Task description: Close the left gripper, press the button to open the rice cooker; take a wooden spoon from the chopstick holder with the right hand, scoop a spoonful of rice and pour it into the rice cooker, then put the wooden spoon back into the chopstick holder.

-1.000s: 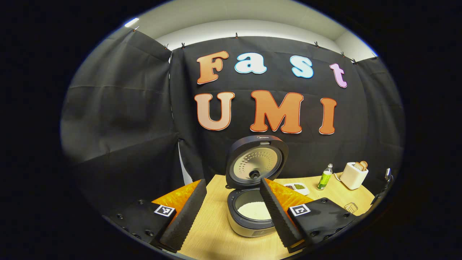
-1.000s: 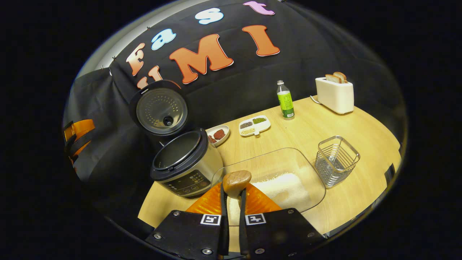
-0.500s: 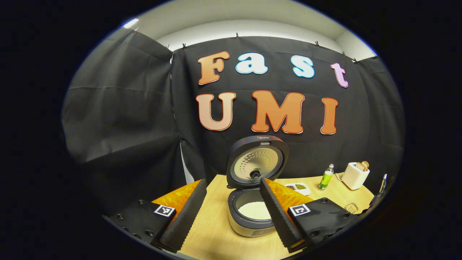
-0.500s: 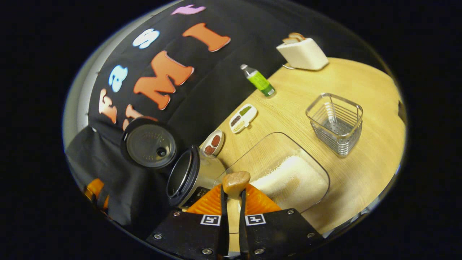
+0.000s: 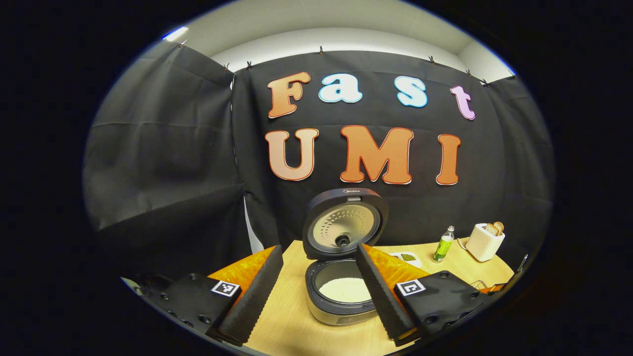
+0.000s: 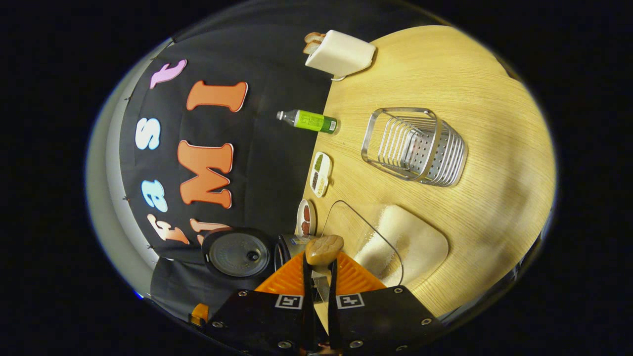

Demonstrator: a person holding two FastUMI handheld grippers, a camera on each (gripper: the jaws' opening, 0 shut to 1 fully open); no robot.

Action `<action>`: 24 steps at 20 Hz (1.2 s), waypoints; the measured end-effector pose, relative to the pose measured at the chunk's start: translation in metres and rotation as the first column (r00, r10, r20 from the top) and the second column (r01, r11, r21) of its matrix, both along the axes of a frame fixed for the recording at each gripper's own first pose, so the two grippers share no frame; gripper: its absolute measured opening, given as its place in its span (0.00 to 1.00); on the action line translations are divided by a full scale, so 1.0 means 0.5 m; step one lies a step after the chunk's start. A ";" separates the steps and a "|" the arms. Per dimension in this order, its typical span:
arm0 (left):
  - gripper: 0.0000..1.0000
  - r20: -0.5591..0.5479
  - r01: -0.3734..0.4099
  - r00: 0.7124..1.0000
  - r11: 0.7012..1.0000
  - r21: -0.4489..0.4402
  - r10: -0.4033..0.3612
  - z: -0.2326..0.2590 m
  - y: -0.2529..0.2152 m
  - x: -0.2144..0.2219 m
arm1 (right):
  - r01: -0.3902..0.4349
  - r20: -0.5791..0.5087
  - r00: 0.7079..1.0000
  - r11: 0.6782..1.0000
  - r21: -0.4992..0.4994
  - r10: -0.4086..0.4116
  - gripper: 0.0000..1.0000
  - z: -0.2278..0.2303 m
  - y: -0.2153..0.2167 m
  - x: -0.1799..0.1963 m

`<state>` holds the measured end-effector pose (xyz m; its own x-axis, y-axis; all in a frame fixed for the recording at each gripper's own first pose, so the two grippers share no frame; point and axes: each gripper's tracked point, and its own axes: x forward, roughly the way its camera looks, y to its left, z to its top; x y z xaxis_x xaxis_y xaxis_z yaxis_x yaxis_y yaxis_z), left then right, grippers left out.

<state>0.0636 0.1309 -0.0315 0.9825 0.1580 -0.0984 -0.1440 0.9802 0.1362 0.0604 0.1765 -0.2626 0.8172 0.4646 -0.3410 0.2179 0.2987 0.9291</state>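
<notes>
Left gripper (image 5: 319,291) fingers wide apart before open rice cooker (image 5: 341,291) with rice inside on table (image 5: 292,326), right gripper (image 6: 320,262) fingers clamped on wooden spoon (image 6: 324,248), chopstick holder (image 6: 413,147) well apart beyond rice container (image 6: 395,242).

Rice cooker (image 5: 341,291) stands open, raised lid (image 5: 344,223) walling its far side; worktop (image 5: 292,321) just before it lies bare; bottle (image 5: 443,244) and toaster (image 5: 484,241) well apart to its right.

Bench (image 5: 292,321): rice cooker (image 5: 341,296) at centre, lid up, rice inside; behind to the right, dish (image 5: 408,257), bottle (image 5: 443,244), toaster (image 5: 484,241) holding bread.
</notes>
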 end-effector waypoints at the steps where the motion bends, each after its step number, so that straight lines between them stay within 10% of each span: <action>1: 0.98 0.001 -0.001 1.000 1.000 -0.001 0.001 0.000 -0.004 0.000 | 0.003 -0.007 1.000 1.000 0.014 -0.003 0.10 0.002 -0.009 0.000; 13: 0.98 0.004 -0.012 1.000 1.000 -0.014 0.012 -0.017 -0.085 -0.014 | -0.012 0.024 1.000 0.996 0.094 0.009 0.10 0.148 -0.066 0.031; 24: 0.97 0.028 -0.082 0.996 0.996 -0.027 0.082 -0.003 -0.073 -0.074 | -0.146 0.100 0.986 0.985 0.090 0.136 0.10 0.292 0.058 0.123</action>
<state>0.0264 0.0945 -0.0327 0.9688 0.2360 -0.0754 -0.2276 0.9680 0.1057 0.1220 0.2053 -0.1166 0.7673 0.6046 -0.2139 0.0908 0.2277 0.9695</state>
